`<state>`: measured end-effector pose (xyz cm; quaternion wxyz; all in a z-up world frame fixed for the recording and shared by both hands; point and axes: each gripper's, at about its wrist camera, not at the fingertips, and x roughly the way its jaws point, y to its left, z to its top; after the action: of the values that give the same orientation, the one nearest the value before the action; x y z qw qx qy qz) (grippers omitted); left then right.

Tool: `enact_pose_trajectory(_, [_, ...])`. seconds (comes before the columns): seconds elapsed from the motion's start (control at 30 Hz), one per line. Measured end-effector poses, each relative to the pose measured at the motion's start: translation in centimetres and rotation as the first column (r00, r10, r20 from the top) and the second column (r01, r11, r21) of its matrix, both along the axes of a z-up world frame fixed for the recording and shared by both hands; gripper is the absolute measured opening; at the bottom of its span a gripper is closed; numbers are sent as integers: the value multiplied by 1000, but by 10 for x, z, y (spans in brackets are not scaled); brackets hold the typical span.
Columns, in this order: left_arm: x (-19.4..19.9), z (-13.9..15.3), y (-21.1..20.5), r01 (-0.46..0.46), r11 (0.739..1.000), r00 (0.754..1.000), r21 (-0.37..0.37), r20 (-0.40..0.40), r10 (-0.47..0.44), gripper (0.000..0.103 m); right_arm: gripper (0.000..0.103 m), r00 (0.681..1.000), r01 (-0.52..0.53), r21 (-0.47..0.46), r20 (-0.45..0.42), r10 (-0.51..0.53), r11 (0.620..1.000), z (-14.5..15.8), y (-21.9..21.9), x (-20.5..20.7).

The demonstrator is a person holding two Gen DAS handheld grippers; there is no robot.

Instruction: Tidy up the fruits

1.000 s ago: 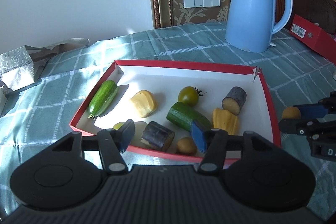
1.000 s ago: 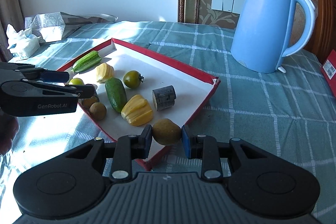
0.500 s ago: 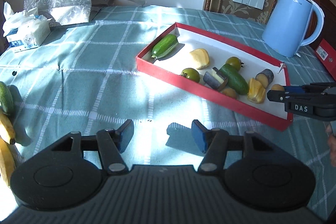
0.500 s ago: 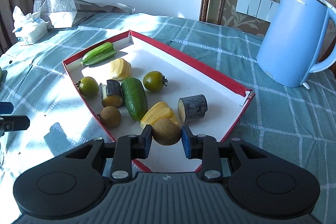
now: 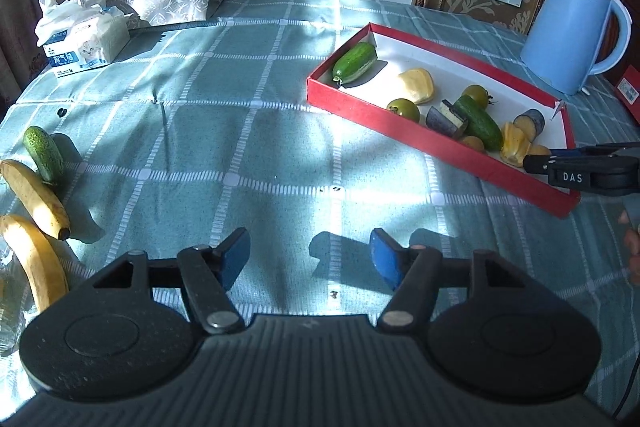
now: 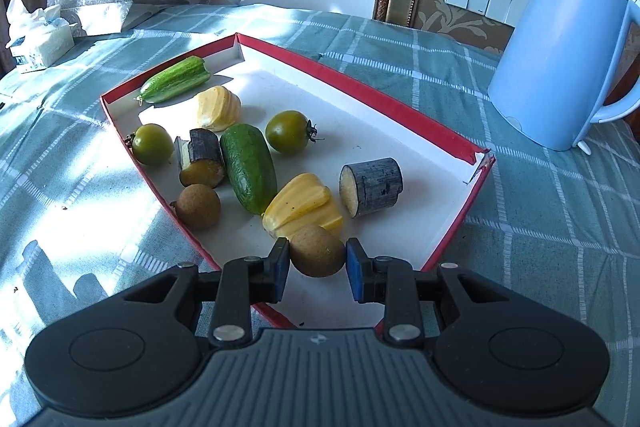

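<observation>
Right gripper (image 6: 317, 264): closed on a brown round fruit (image 6: 317, 250), held over the near corner of the red tray (image 6: 384, 101).
Left gripper (image 5: 310, 259): jaws spread wide, holding nothing, over bare tablecloth (image 5: 248, 131) well left of the tray.
In the tray, counted: two green tomatoes (image 6: 152, 143), two yellow segmented pieces (image 6: 219, 108), two dark cut stubs (image 6: 372, 186), two green cucumbers (image 6: 249, 167), one more brown fruit (image 6: 199, 206).
Far left of the tray: two bananas (image 5: 34, 195), one cucumber (image 5: 43, 154).
Behind the tray: one blue kettle (image 6: 560, 55).
</observation>
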<state>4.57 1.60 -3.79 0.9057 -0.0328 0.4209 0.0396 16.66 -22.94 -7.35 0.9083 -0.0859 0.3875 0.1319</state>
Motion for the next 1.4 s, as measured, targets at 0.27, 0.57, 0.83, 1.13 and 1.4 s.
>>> enact_pose_trajectory(0.27, [-10, 6, -1, 7, 1000, 1000, 1, -10, -7, 68, 60, 999, 45, 1, 29, -45, 999, 4, -2, -7])
enact_pose_trajectory(0.57, [-14, 15, 0, -15, 999, 1000, 32, -12, 15, 74, 70, 990, 79, 73, 111, -87, 994, 32, -1, -49])
enact_pose_trajectory(0.83, [-19, 15, 18, -80, 997, 996, -2, -50, 79, 75, 77, 992, 50, 81, 114, -59, 995, 43, 15, -88])
enact_pose_trajectory(1.13, [-30, 12, 35, -101, 995, 992, -8, -73, 100, 77, 77, 991, 61, 69, 113, -68, 996, 46, 28, -107])
enact_pose_trajectory(1.4, [-35, 13, 43, -90, 996, 993, -10, -77, 89, 78, 82, 990, 76, 69, 112, -83, 995, 46, 36, -117])
